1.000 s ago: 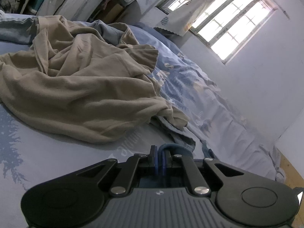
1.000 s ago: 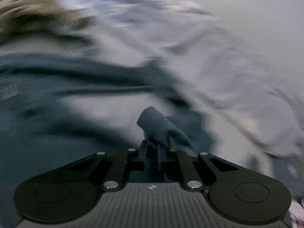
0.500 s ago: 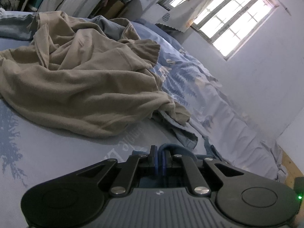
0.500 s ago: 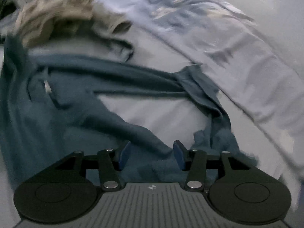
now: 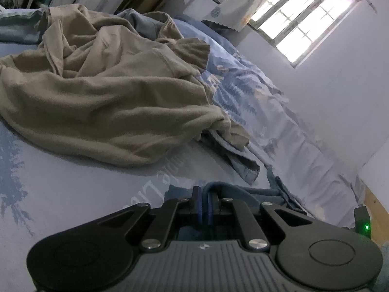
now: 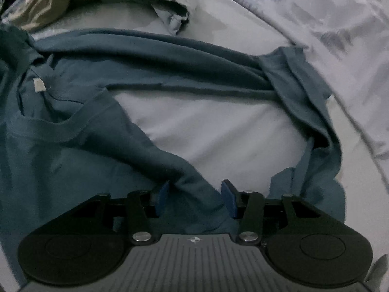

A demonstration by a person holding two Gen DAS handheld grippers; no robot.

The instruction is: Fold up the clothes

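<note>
**Bed Inspection: Teal Shirt Held at One Point**

Bedding: a pale blue tree-print bedsheet [image 5: 60, 182] covers the bed below a barred window [image 5: 301, 22]. Left wrist view alone shows the window and the full heap of beige garment [image 5: 102, 97]. The left gripper [image 5: 203, 204] is clamped on a fold of the teal T-shirt [image 5: 233, 189]. Right wrist view alone shows that T-shirt [image 6: 73, 126] spread across the sheet, twisted, white neck label [image 6: 39, 84] exposed. The right gripper [image 6: 195, 198] stands spread, fabric lying between its fingers, ungripped.

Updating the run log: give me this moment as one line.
left gripper: shut on teal shirt | right gripper: open over teal shirt | tan garment: heaped on bed
</note>
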